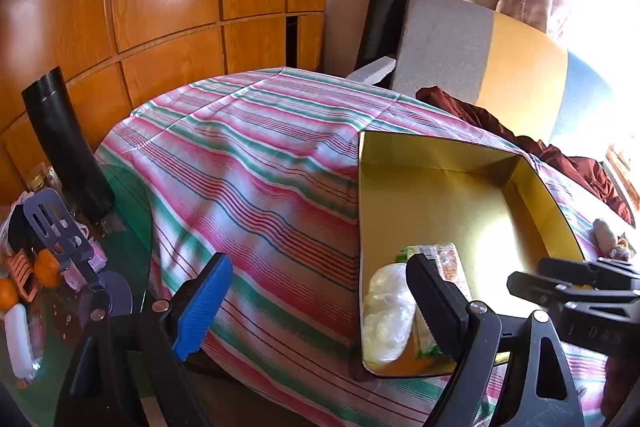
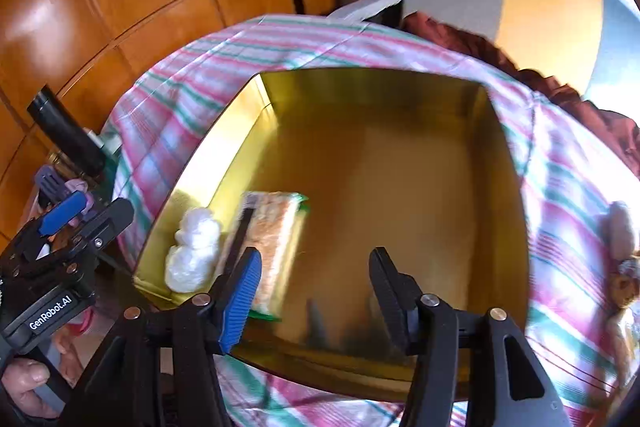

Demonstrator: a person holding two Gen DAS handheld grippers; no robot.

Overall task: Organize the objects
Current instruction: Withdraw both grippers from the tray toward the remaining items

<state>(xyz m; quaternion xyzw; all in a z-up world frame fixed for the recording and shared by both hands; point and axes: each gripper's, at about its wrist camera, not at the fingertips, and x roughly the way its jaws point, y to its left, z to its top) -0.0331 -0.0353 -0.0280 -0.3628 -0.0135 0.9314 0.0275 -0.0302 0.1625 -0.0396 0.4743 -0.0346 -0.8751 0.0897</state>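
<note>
A shallow gold box lies on the striped cloth. At its near left corner are a white lumpy bag and a snack packet side by side. My left gripper hangs open over the cloth just left of the box, with nothing between its fingers. In the right wrist view my right gripper is open above the near part of the gold box, holding nothing. The snack packet and the white bag lie to its left. Each gripper shows in the other's view: right gripper, left gripper.
Left of the cloth, a green glass surface holds a black flask, a purple spatula, oranges and other small items. A dark red cloth and a cushion lie behind the box. Small objects sit right of it.
</note>
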